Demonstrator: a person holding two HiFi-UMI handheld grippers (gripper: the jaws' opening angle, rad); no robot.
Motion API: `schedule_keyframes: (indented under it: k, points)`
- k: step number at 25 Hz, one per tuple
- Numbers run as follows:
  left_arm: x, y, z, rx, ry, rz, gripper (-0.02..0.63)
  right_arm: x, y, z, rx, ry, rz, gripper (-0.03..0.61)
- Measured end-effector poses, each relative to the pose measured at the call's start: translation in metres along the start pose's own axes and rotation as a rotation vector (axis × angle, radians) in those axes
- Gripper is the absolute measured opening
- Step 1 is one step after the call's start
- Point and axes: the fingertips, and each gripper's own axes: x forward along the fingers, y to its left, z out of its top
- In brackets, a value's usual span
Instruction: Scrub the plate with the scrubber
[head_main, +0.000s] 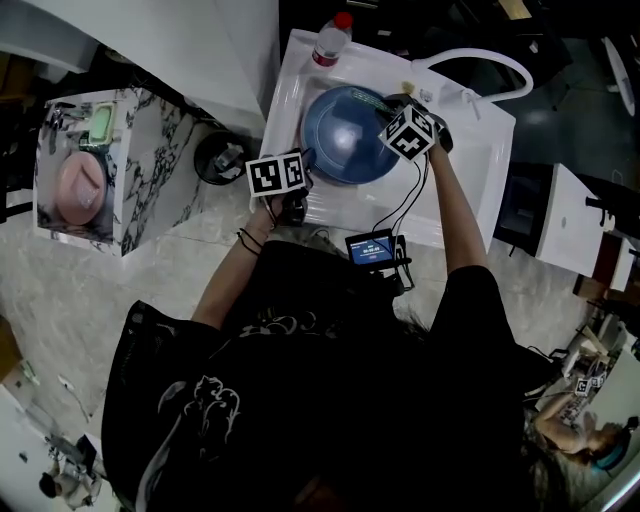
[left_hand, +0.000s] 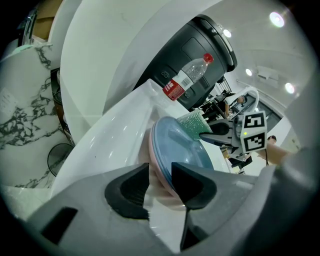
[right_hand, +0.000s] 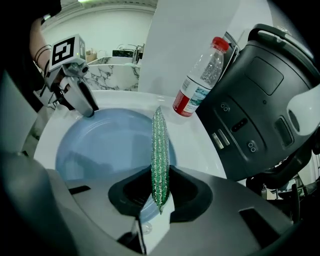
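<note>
A blue plate (head_main: 345, 135) with a pink underside stands tilted in the white sink (head_main: 470, 160). My left gripper (head_main: 300, 165) is shut on the plate's near left rim; in the left gripper view the rim (left_hand: 162, 165) runs between its two pads. My right gripper (head_main: 392, 105) is shut on a green glittery scrubber (right_hand: 159, 150), seen edge-on between its jaws. The scrubber (left_hand: 193, 125) rests at the plate's upper far edge. In the right gripper view, the plate (right_hand: 105, 145) fills the basin and the left gripper (right_hand: 75, 92) holds its far side.
A clear water bottle with a red cap (head_main: 330, 40) stands at the sink's back corner. A black appliance (right_hand: 260, 100) sits close behind it. To the left, a marble counter (head_main: 150, 170) carries a pink dish (head_main: 80, 185). A white curved tube (head_main: 480, 60) arches over the sink's right.
</note>
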Motion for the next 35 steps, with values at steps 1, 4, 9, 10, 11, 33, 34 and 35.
schedule_keyframes:
  k: [1, 4, 9, 10, 11, 33, 34, 35]
  points:
    - [0.000, 0.000, 0.000, 0.001, 0.002, -0.001, 0.152, 0.004, 0.001, -0.001, -0.004, -0.002, 0.005, 0.086]
    - [0.002, 0.000, 0.000, 0.005, 0.009, -0.005, 0.152, 0.012, 0.006, -0.004, 0.011, -0.010, 0.026, 0.086]
    - [0.002, 0.001, 0.001, 0.008, 0.011, -0.007, 0.152, 0.007, 0.013, -0.012, 0.067, -0.014, 0.049, 0.086]
    - [0.002, 0.001, 0.001, 0.008, 0.011, -0.006, 0.152, 0.004, 0.016, -0.014, 0.082, -0.014, 0.052, 0.086]
    - [0.001, 0.001, 0.000, 0.008, 0.011, -0.006, 0.152, 0.002, 0.019, -0.017, 0.101, -0.016, 0.056, 0.086]
    - [0.000, 0.000, 0.001, 0.025, -0.014, 0.019, 0.153, -0.050, 0.129, -0.015, 0.340, -0.049, 0.194, 0.086]
    - [0.000, 0.000, 0.001, 0.027, -0.016, 0.020, 0.152, -0.050, 0.134, -0.011, 0.351, -0.061, 0.199, 0.086]
    - [0.000, 0.001, 0.001, 0.028, -0.018, 0.021, 0.153, -0.051, 0.139, -0.007, 0.362, -0.074, 0.204, 0.086]
